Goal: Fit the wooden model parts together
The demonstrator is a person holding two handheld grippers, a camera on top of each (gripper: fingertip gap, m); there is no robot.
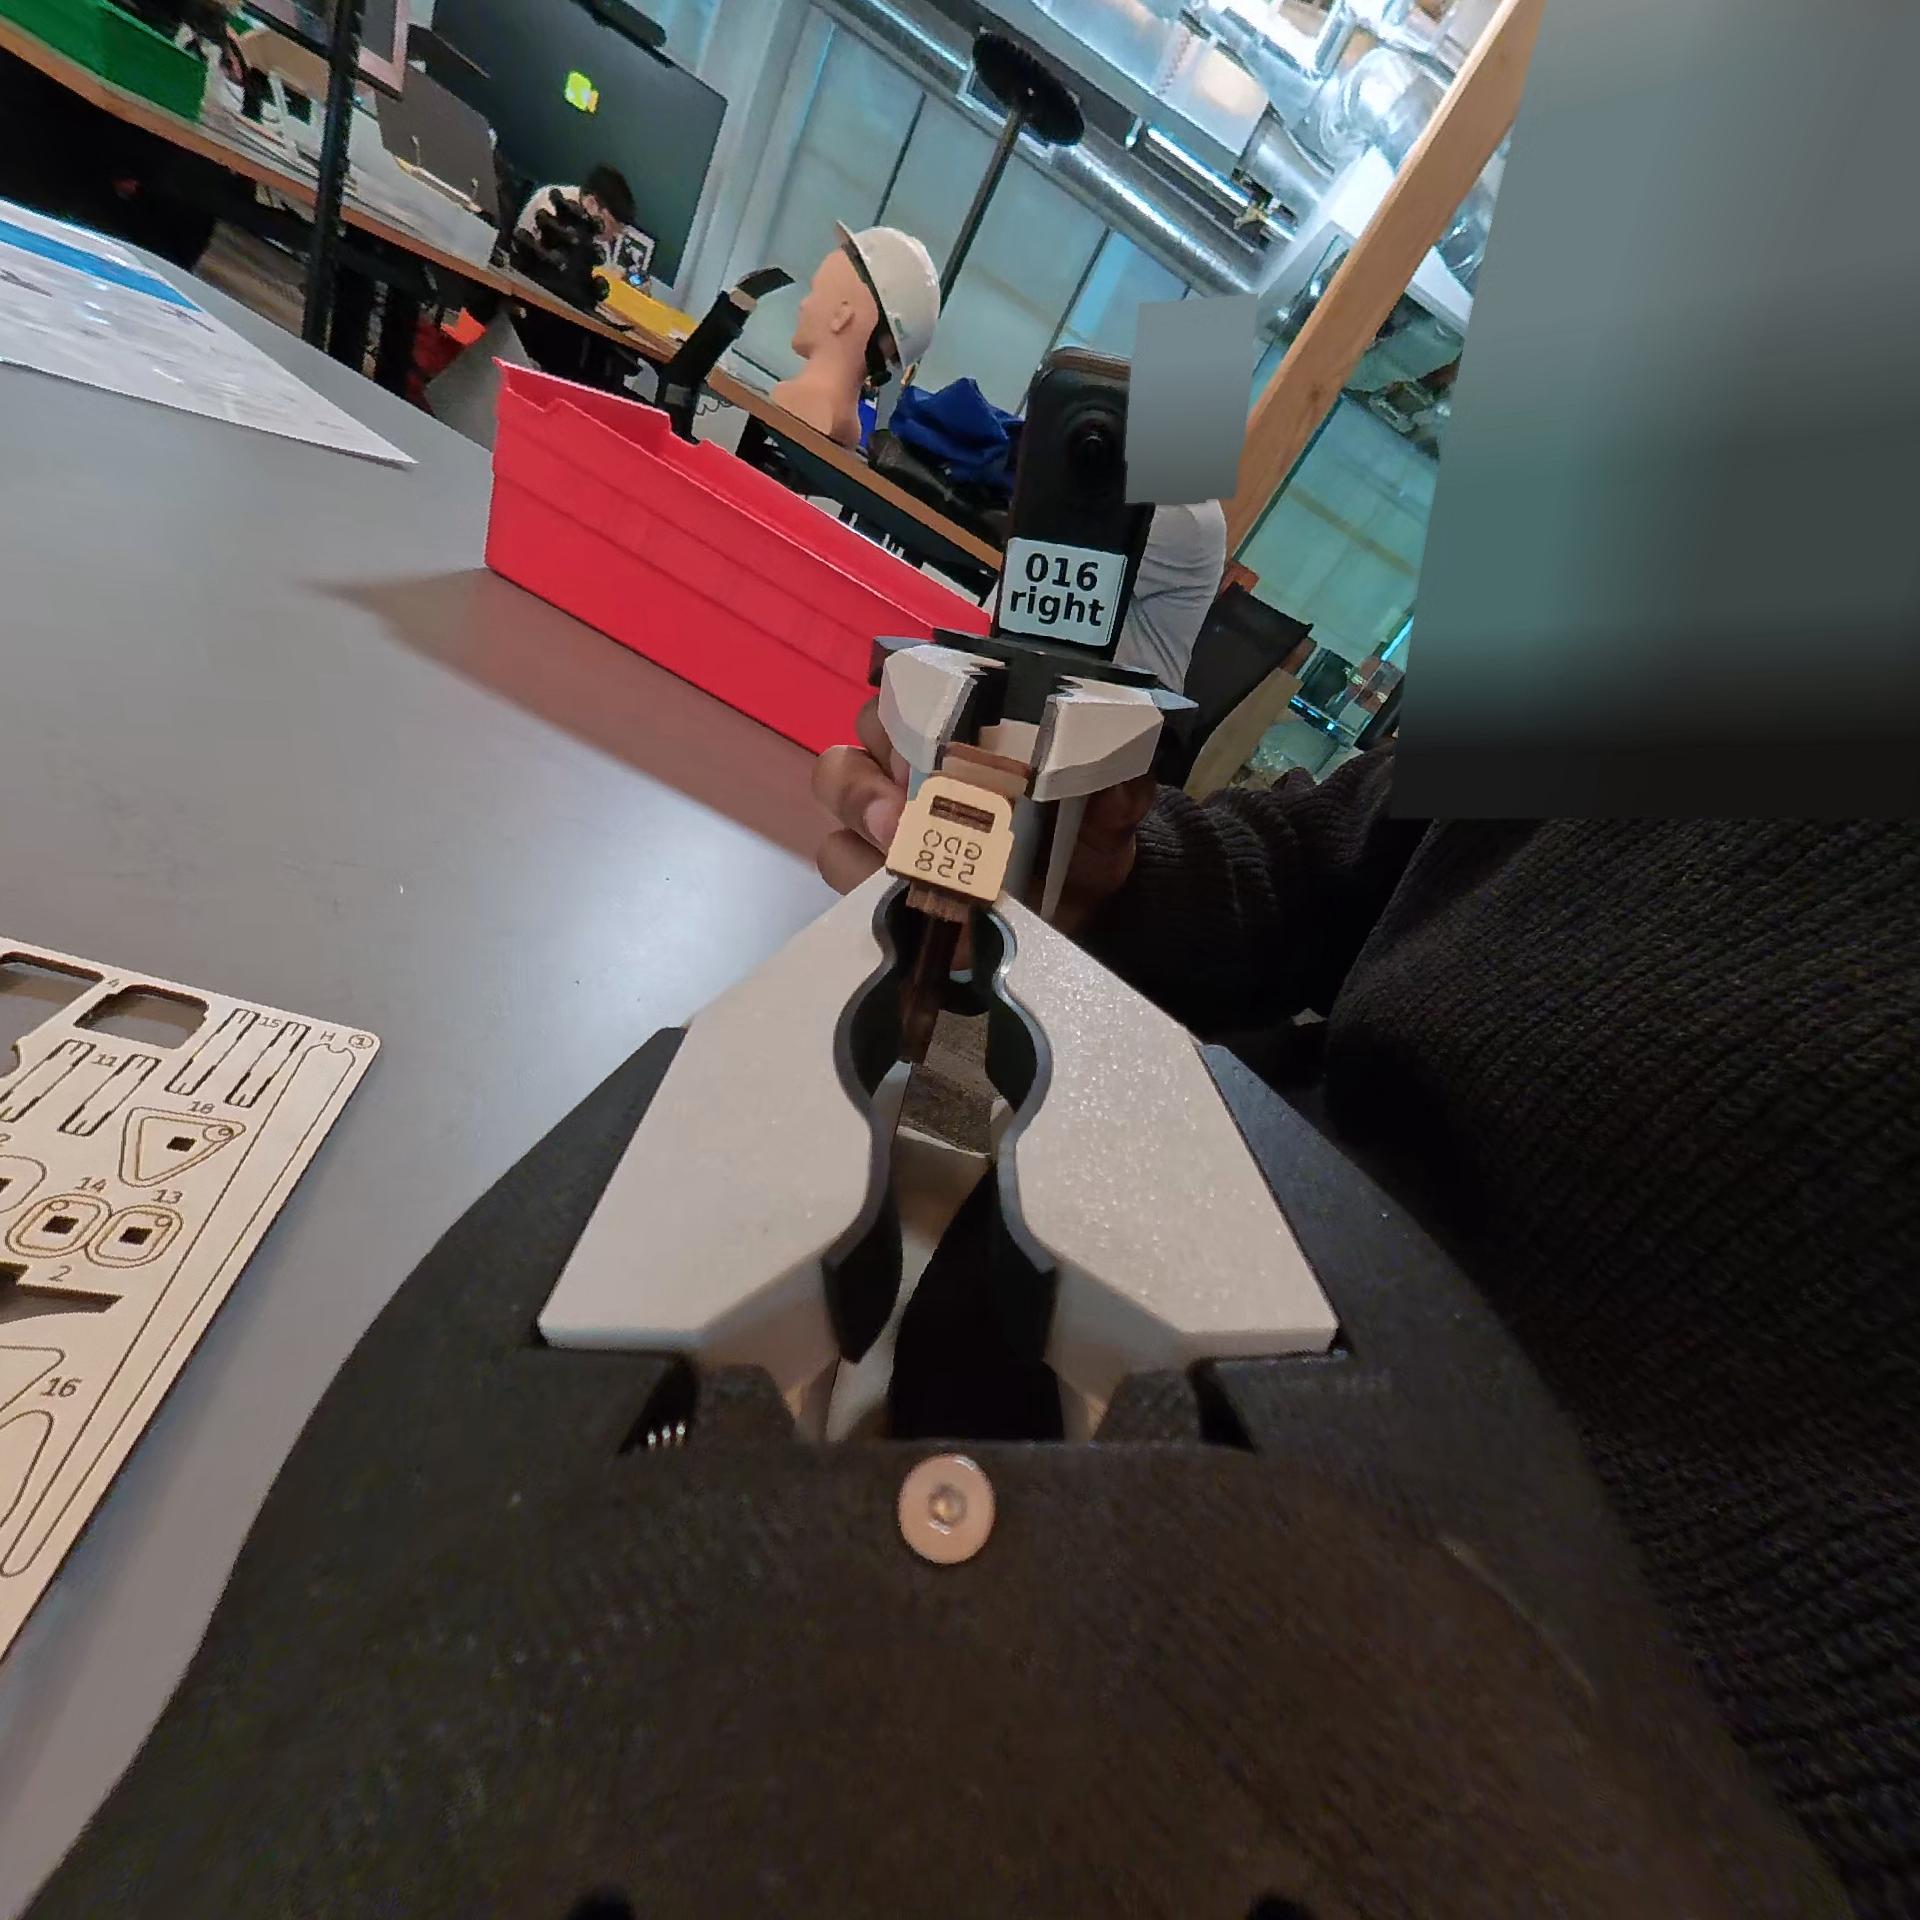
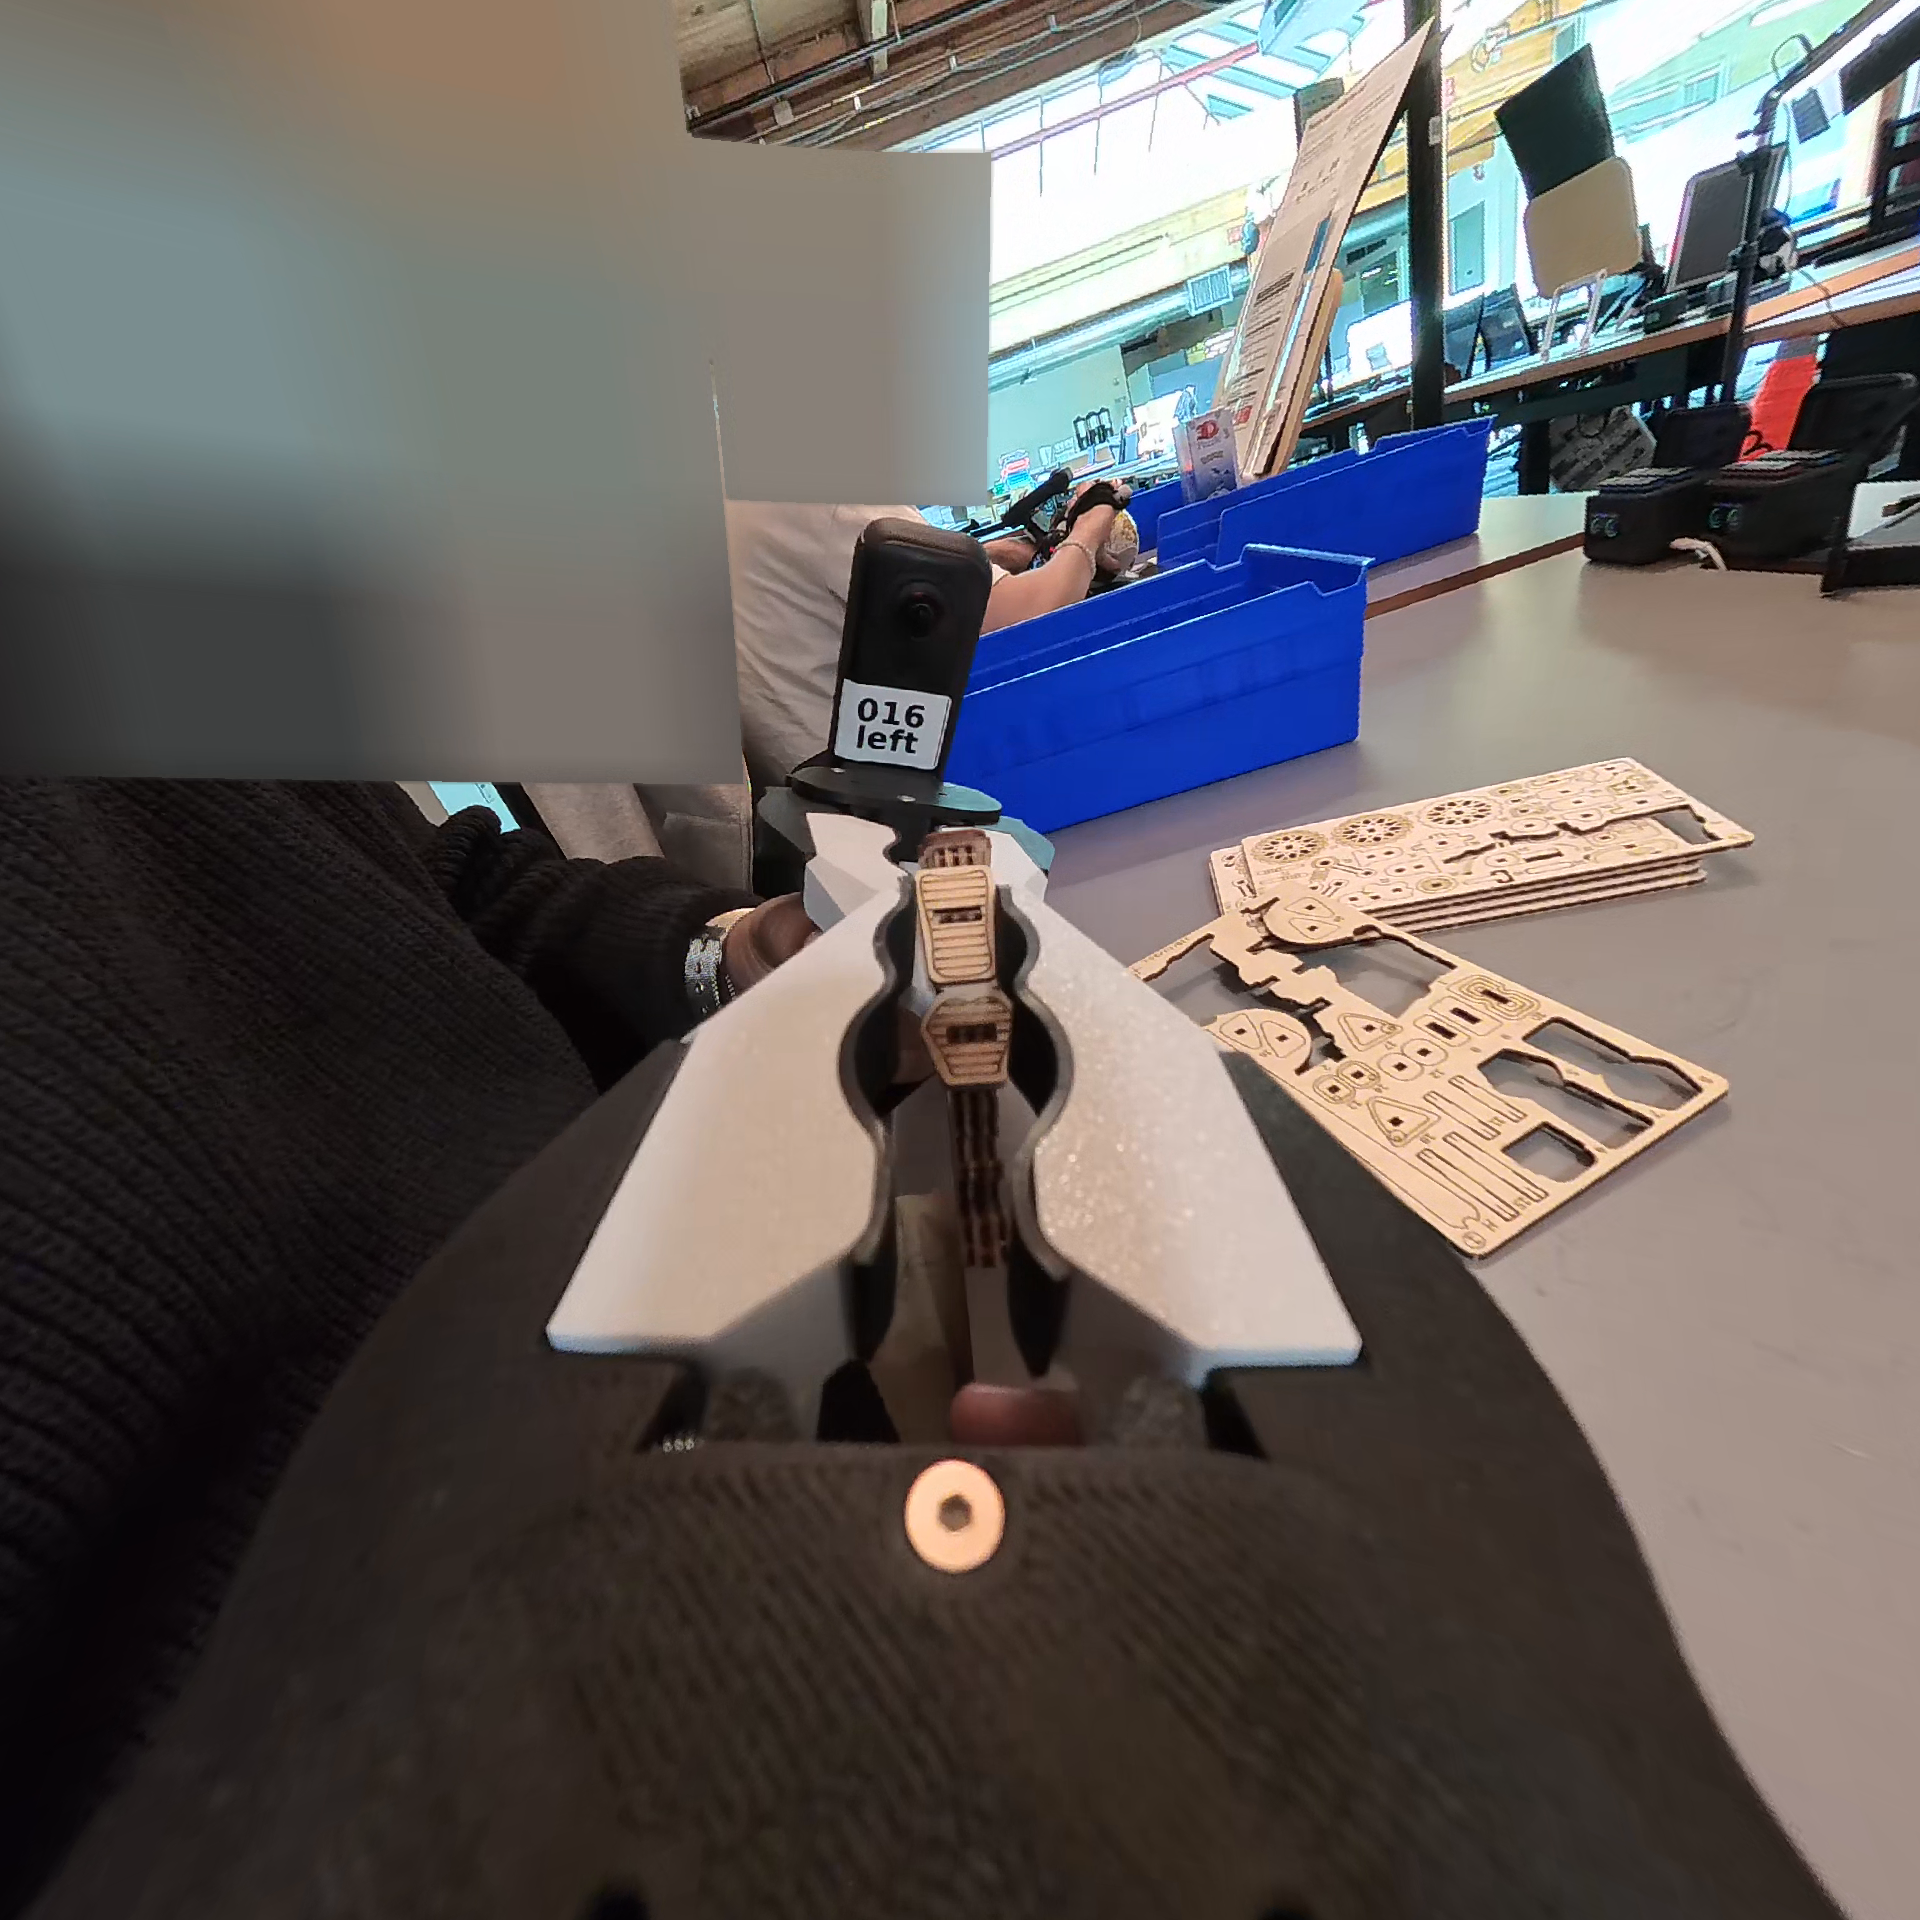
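Observation:
A small wooden model assembly is held in the air between my two grippers, which face each other tip to tip. In the left wrist view my left gripper (image 1: 940, 920) is shut on its thin dark-edged strip (image 1: 920, 1003), and a pale engraved wooden plate (image 1: 951, 842) sits just past the fingertips. The right gripper (image 1: 1003, 738) grips the far end. In the right wrist view my right gripper (image 2: 951, 894) is shut on the layered wooden strip (image 2: 974, 1174), with two slotted pale plates (image 2: 956, 925) on it. The left gripper (image 2: 935, 857) holds the far end.
A laser-cut wooden part sheet (image 1: 156, 1195) lies on the grey table at the left, with a red bin (image 1: 675, 561) and a printed paper (image 1: 156, 343) behind. The right wrist view shows another cut sheet (image 2: 1455, 1070), a stack of sheets (image 2: 1486, 852) and blue bins (image 2: 1164, 686). My two grippers' fingertips are within a few centimetres of each other.

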